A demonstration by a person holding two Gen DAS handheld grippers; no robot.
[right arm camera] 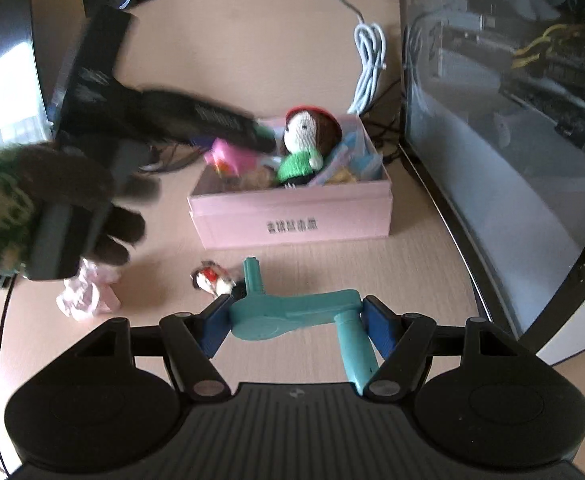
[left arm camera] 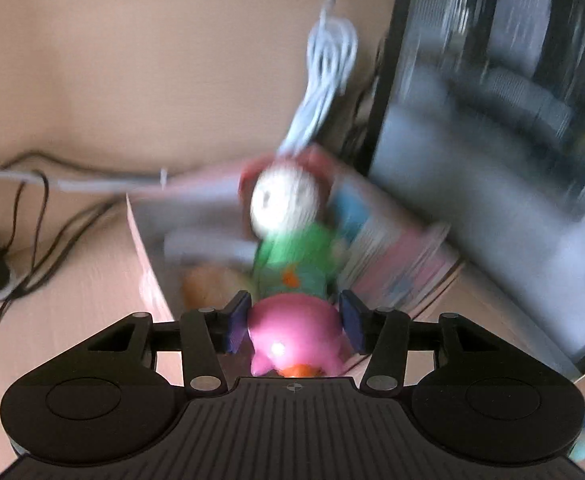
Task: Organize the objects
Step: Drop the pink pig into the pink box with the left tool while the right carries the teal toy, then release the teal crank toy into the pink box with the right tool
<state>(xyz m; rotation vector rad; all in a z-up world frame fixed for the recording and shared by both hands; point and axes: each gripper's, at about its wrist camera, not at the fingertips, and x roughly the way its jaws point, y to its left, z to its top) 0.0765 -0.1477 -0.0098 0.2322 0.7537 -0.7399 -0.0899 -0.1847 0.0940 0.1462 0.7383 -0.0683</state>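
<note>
Watch the drop: your left gripper point(left arm camera: 294, 322) hangs over the near-left corner of the pink box point(right arm camera: 292, 216), and the pink toy point(left arm camera: 294, 332) could catch the knitted doll point(right arm camera: 306, 142) or the rim and tumble onto the desk. Its jaws stand about half open; the blue pads point(left arm camera: 238, 322) flank the toy, but blur hides whether they press. Your right gripper point(right arm camera: 294, 322), near side of the box, has its jaws wider, closed on the teal plastic toy point(right arm camera: 292, 314). A small figure point(right arm camera: 212, 280) and crumpled wrapper point(right arm camera: 82, 298) wait on the desk, near-left.
</note>
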